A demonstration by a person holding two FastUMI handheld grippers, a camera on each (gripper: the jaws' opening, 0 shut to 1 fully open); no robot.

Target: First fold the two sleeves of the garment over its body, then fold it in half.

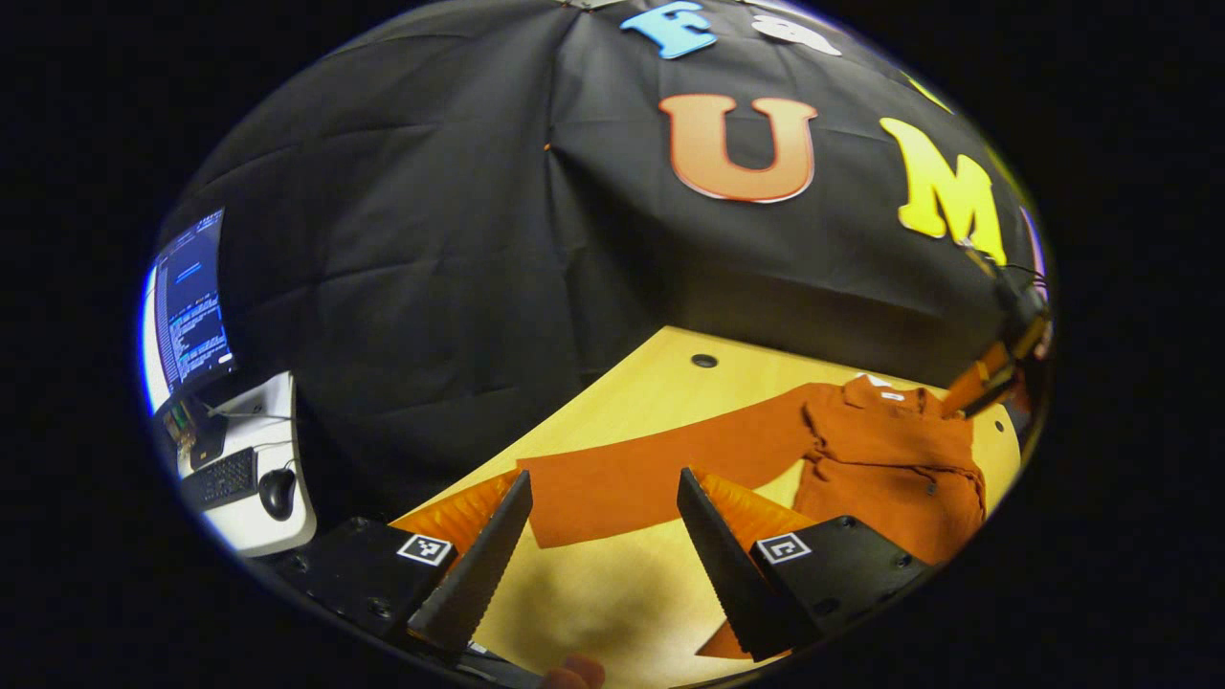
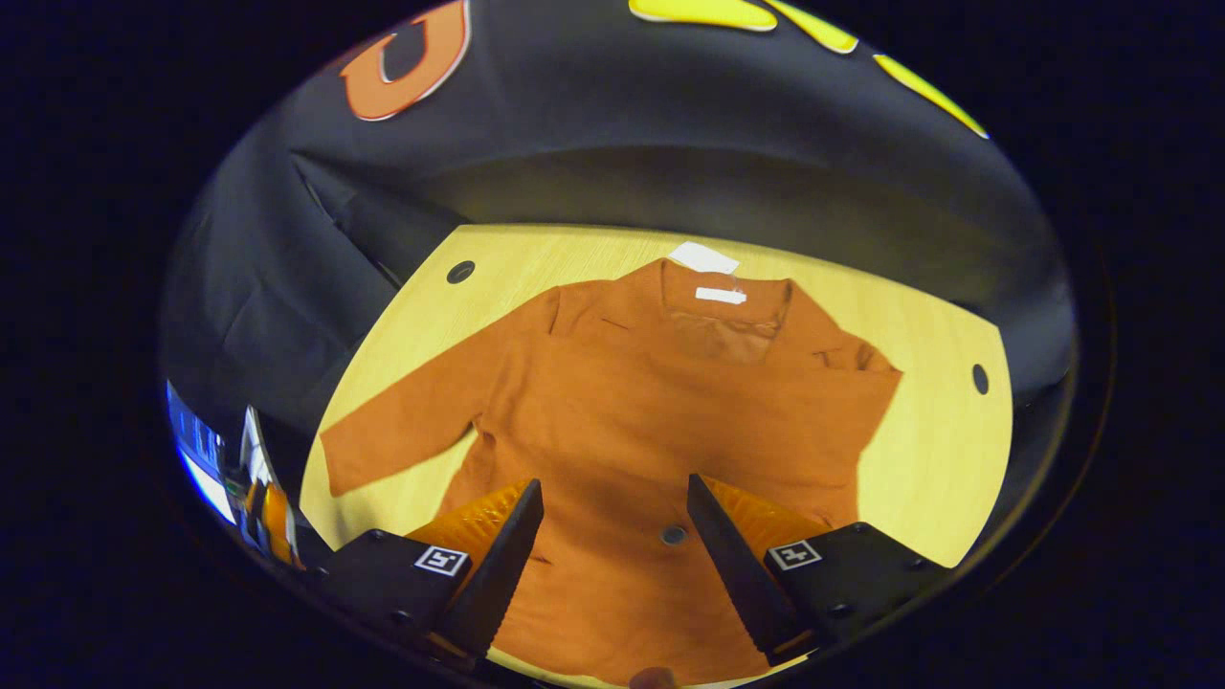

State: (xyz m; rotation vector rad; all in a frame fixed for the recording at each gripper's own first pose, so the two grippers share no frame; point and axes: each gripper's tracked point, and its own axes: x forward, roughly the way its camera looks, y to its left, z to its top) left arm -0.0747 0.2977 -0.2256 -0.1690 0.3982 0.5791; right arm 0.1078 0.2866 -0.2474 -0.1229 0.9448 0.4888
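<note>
One sleeve [image 1: 651,474] lies outstretched; I lower the left gripper [image 1: 603,545], jaws spread and empty, onto its cuff, pinching both layers before folding over the garment [image 2: 670,421].

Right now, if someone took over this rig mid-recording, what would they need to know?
Left gripper: jaws open, holding nothing, over the cuff end of the outstretched sleeve.
Right gripper: jaws open, holding nothing, above the garment near its hem.
The garment lies on the table, collar at the far side.
Done: the other sleeve appears already folded over the body.
Left: fold the outstretched sleeve in, then fold in half.
</note>
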